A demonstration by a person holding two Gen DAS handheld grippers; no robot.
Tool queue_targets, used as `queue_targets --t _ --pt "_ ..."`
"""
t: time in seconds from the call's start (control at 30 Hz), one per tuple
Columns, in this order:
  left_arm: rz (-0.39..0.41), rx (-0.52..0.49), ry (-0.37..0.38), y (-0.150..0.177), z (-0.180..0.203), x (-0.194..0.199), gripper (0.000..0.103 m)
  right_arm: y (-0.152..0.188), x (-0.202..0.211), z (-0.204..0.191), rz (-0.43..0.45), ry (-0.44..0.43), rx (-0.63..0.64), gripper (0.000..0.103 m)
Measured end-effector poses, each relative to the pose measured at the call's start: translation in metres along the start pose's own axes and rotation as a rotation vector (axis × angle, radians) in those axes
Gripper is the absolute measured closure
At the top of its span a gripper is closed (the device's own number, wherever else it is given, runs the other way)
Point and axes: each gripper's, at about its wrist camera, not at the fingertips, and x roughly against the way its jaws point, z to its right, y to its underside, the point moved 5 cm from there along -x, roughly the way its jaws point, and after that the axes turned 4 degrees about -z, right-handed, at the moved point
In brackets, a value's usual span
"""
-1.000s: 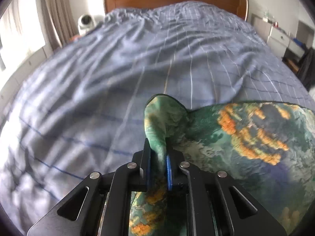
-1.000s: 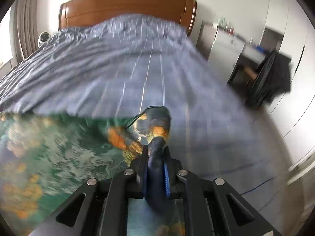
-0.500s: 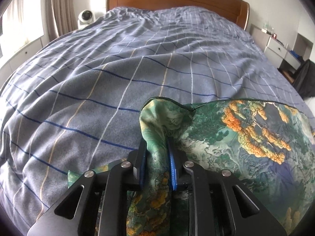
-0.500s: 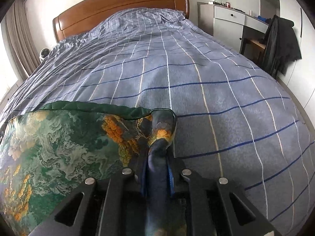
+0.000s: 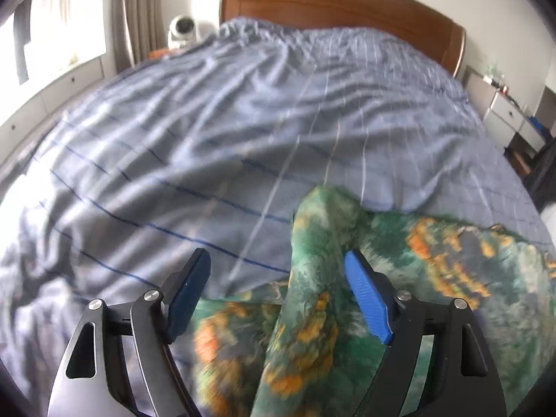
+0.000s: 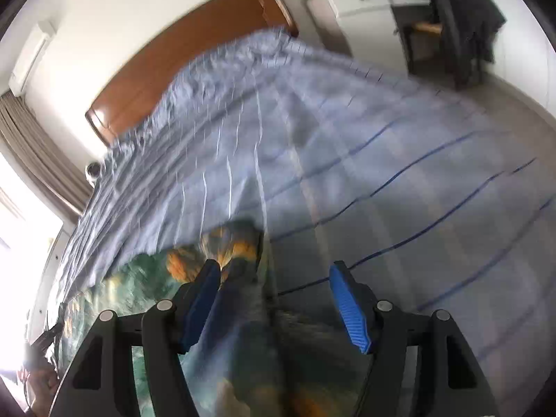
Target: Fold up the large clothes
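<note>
On the bed point(image 5: 208, 146), green-orange printed garment point(image 5: 451, 260) lies over the blue checked cover. Left gripper point(image 5: 278, 295) and right gripper point(image 6: 274, 299) jaws opening, raised folds loose between them, unpinched. Wooden headboard point(image 5: 330, 3) beyond.

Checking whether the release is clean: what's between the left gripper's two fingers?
In the left wrist view, a raised fold of the green garment stands between the opening left gripper's fingers, beside the right pad; the rest is bedspread.

Glossy wooden headboard point(image 5: 333, 3); matt cloth bedspread point(image 5: 208, 132); satiny garment point(image 5: 312, 312).
</note>
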Motion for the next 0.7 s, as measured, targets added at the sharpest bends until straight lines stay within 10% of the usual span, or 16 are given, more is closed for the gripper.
queue_targets --t 0.1,0.33,0.7 --pt "0.077 -0.079 0.012 -0.009 0.023 0.04 0.016 0.001 0.034 -0.011 0.021 0.033 0.131 0.036" --pt "0.002 -0.318 0.247 0.005 0.15 0.05 0.009 0.064 0.072 -0.076 -0.096 -0.292 0.288 0.036" --pt "-0.205 -0.496 0.243 0.031 0.252 -0.025 0.01 0.153 0.093 -0.076 -0.095 -0.211 0.348 0.036"
